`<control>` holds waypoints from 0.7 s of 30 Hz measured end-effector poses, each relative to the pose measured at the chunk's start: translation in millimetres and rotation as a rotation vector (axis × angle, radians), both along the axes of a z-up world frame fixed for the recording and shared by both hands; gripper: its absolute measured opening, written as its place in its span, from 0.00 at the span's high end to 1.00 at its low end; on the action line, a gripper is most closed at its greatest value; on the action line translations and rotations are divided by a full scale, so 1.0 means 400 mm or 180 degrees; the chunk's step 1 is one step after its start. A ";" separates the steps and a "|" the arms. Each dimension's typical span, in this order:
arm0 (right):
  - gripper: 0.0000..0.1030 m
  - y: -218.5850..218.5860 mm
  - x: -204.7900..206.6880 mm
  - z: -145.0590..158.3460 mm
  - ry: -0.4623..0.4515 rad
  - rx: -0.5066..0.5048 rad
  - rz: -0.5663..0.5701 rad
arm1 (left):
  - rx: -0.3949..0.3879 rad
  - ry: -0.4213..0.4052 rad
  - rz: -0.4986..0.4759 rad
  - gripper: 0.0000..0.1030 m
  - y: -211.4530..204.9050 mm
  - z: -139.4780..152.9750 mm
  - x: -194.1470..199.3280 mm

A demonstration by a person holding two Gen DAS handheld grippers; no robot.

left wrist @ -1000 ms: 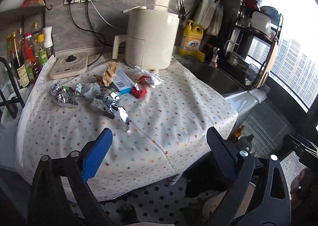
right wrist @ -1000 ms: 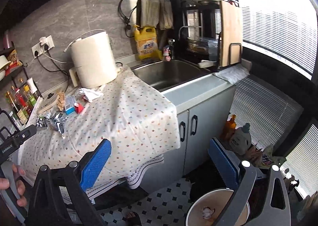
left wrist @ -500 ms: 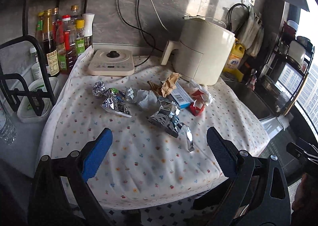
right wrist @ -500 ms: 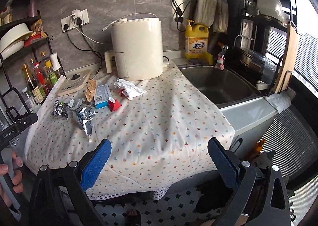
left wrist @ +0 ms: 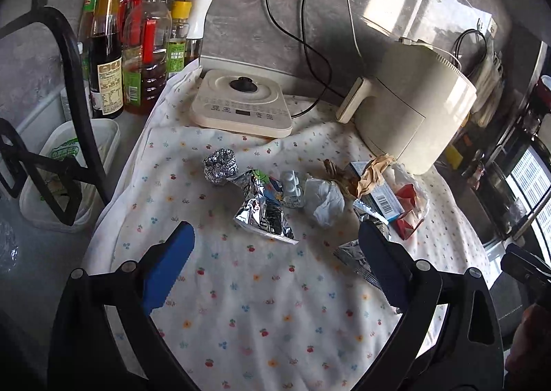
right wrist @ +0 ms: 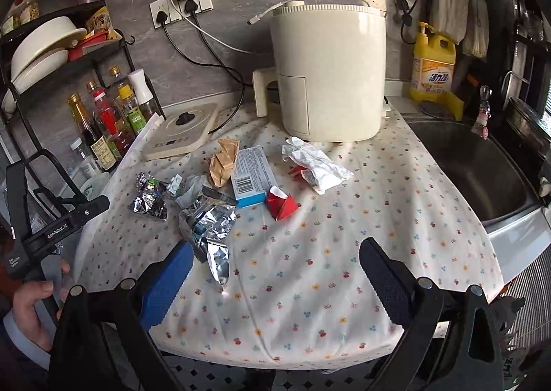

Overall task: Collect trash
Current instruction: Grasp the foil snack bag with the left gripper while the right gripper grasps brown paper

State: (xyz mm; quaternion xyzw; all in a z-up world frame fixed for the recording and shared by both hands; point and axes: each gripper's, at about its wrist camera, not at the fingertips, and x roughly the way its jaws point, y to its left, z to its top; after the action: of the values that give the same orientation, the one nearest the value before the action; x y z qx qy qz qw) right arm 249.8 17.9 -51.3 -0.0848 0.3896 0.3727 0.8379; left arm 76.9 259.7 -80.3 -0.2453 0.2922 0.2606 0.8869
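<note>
Trash lies on a flowered tablecloth [left wrist: 261, 305]: a foil ball [left wrist: 220, 167], a silver wrapper [left wrist: 263, 212], crumpled white paper [left wrist: 323, 201], a brown paper scrap [right wrist: 224, 160], a blue box [right wrist: 251, 176], a red wrapper [right wrist: 280, 205], a white wrapper [right wrist: 315, 164] and a long foil wrapper [right wrist: 210, 225]. My left gripper [left wrist: 275, 267] is open and empty, just short of the silver wrapper. My right gripper [right wrist: 275, 277] is open and empty above the cloth's front edge, with the long foil wrapper by its left finger.
A cream air fryer [right wrist: 329, 71] and a flat cooker [left wrist: 242, 103] stand at the back with cords to wall sockets. Sauce bottles [left wrist: 137, 46] and a black rack [left wrist: 62, 122] stand at the left. A steel sink [right wrist: 475, 170] lies to the right.
Both grippers have moved in toward the table and over the cloth. The left one swung left and down onto the trash pile. Both stayed open.
</note>
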 end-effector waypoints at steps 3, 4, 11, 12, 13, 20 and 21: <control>0.18 0.065 0.032 -0.018 0.0151 0.0032 0.0054 | -0.0050 0.0056 -0.0076 0.10 0.043 -0.021 0.035; 0.19 0.084 0.043 -0.025 0.0200 0.0041 0.0055 | -0.0063 0.0112 -0.0095 0.14 0.058 -0.029 0.049; 0.29 0.229 0.105 -0.063 0.0363 -0.0045 0.0159 | -0.0307 0.0396 -0.0368 0.37 0.123 -0.095 0.131; 0.30 0.248 0.112 -0.068 0.0390 -0.0053 0.0180 | -0.0336 0.0440 -0.0402 0.39 0.129 -0.105 0.141; 0.30 0.268 0.119 -0.074 0.0408 -0.0074 0.0193 | -0.0355 0.0484 -0.0428 0.43 0.135 -0.115 0.149; 0.30 0.378 0.163 -0.125 0.0512 -0.0245 0.0275 | -0.0360 0.0537 -0.0457 0.86 0.159 -0.120 0.164; 0.30 0.390 0.168 -0.131 0.0516 -0.0259 0.0289 | -0.0328 0.0487 -0.0476 0.86 0.158 -0.105 0.159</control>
State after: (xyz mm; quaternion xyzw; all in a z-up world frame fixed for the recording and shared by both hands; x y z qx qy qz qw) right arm 317.0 173.8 -103.8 -0.1059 0.4667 0.3997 0.7818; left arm 140.4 322.9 -122.3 -0.2475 0.3895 0.1962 0.8652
